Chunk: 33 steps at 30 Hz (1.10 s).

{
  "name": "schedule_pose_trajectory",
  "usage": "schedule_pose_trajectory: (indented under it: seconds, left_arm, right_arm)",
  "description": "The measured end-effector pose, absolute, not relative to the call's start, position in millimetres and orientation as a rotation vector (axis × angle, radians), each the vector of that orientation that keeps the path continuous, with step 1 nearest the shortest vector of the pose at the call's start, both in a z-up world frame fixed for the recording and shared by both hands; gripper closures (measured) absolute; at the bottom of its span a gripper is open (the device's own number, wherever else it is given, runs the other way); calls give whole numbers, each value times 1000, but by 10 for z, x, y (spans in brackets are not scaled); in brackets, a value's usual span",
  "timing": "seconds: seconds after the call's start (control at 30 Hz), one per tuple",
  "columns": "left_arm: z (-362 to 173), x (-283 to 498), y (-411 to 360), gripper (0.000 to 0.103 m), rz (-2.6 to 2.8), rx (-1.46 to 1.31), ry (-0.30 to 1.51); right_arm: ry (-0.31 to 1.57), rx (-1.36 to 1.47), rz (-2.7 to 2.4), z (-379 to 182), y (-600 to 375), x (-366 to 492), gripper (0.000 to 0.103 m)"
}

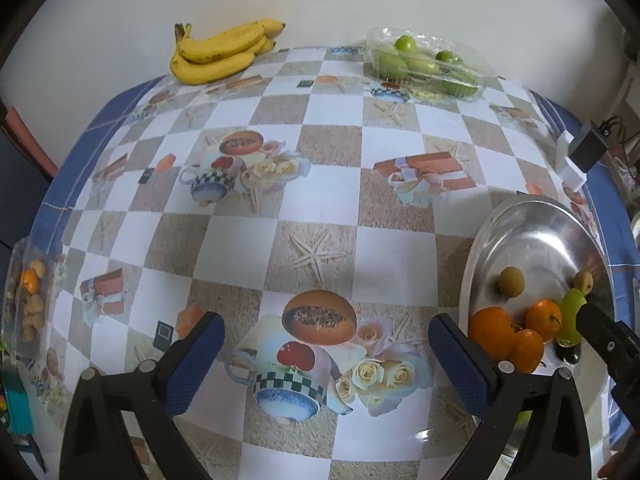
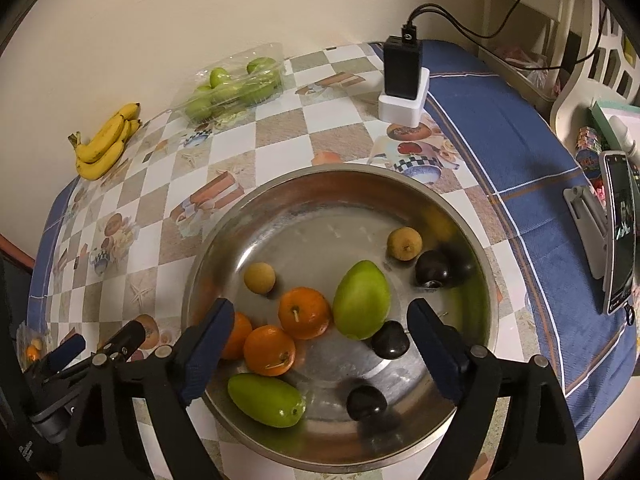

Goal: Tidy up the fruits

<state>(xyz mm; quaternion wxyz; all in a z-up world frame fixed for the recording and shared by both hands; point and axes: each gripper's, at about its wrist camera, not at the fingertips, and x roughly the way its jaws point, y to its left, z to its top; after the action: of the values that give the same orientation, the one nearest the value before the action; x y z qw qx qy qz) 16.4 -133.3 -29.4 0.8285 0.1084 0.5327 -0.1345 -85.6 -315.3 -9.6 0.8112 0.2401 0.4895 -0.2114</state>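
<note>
Table: covered by a checkered oilcloth printed with cups, roses and starfish, blue-bordered along its edges.

Directly on it:
- 1 bunch of bananas, far edge, against the wall.
- 1 clear plastic clamshell of green fruits, far edge, well apart from the bananas.
- 1 black charger in a white base, upright, cables plugged in on top.
- 1 steel bowl, near side, holding mixed fruit.
- 1 clear pack of small fruits, left edge, partly out of view.
</note>
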Motion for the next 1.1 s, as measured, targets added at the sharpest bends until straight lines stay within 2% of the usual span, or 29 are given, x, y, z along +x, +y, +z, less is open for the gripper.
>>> schedule_pose_trajectory:
  seconds: [0.47, 1.1]
  left_arm:
    - [-102, 57, -1157, 0, -249, 265, 1037]
    - [-4, -327, -910, 0, -198, 358, 1072]
  right_arm:
    - [1038, 474, -431, -42, -2885, -914, 14]
    - [1050, 431, -427, 39, -2572, -1200, 14]
